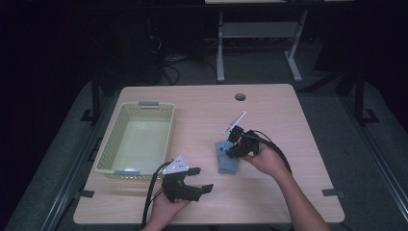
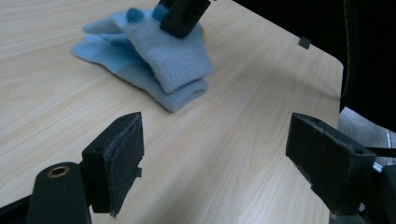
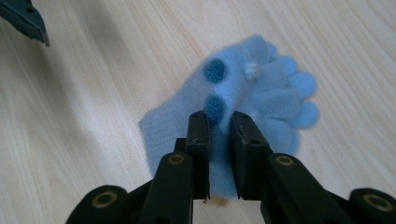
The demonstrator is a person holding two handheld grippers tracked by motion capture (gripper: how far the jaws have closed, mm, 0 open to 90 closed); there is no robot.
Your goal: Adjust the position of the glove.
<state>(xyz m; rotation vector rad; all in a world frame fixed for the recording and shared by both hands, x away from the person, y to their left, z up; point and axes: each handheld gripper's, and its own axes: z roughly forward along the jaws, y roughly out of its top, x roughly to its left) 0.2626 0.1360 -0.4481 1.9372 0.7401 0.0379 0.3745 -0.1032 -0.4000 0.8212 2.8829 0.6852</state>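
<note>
Pale green basket [image 1: 136, 139] sits by the desk's [image 1: 269, 103] left edge, nothing visible inside it. Light blue gloves [image 1: 227, 161], a folded pair, lie right of the desk's centre, well apart from the basket. Right gripper [image 1: 236, 142] is down on the gloves, jaws nearly together, pinching a fold of fabric. Left gripper [image 1: 198, 179] hovers near the front edge, jaws wide with nothing between them. Bare wood runs along the back and right edges
</note>
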